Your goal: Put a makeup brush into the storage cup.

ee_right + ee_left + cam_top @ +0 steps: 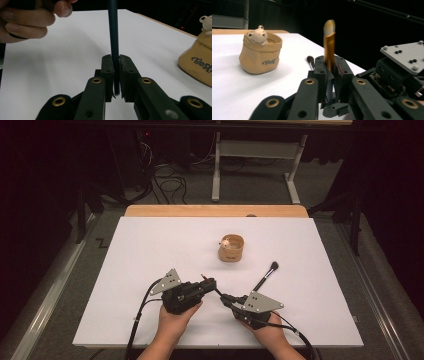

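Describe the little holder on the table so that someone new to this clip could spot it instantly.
Start from the white table and look beyond both tools toward its far middle. There stands a tan sack-shaped pot with dark lettering on its side. A small pale bear figure peeking over its rim distinguishes it from the black makeup brush lying nearby.

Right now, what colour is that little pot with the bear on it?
Tan, with a cream bear; the pot shows best in the left gripper view.

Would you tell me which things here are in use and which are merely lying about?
In use: gold tube, in the left gripper; dark stick, in the right gripper.
Lying about: brush; bear pot; both untouched.
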Available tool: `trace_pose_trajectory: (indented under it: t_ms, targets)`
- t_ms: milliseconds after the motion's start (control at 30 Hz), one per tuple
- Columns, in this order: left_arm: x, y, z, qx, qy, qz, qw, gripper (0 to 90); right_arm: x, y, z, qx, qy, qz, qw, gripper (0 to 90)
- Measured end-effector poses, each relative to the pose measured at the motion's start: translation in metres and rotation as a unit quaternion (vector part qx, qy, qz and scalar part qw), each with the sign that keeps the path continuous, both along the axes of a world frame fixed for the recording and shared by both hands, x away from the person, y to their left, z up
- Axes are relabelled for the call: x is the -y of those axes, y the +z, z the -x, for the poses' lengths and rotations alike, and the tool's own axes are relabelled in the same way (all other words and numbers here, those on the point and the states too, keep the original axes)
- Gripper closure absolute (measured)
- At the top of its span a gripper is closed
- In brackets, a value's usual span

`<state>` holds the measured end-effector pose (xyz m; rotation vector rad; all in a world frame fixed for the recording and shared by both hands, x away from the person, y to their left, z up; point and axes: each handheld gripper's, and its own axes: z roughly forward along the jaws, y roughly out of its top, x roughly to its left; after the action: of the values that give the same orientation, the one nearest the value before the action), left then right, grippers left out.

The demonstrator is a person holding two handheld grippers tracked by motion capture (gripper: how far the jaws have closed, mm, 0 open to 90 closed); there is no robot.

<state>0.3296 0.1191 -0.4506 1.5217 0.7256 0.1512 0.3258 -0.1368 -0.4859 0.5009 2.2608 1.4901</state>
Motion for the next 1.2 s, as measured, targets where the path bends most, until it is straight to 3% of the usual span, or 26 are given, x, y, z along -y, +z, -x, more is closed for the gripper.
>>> trace_pose_trajectory:
  t_ms: [433,700,800,1200]
  targets:
    - [-0.008,0.001,0.001,0.012,0.027,-0.016,0.9994,83.2,0.003,0.001,-0.004,-0.028,-0.013,-0.006,0.9995,62.0]
    - [-0.017,0.0,0.0,0.014,0.049,-0.034,0.9981,83.2,0.008,0.006,-0.006,-0.028,-0.022,-0.01,0.9993,54.1]
    - [-0.02,0.0,0.001,0.019,0.057,-0.045,0.9972,83.2,0.011,0.008,-0.008,-0.029,-0.03,-0.017,0.999,51.1]
    - [-0.032,0.002,-0.001,0.02,0.089,-0.077,0.9929,83.2,0.041,0.019,-0.013,-0.031,-0.059,0.0,0.9978,43.7]
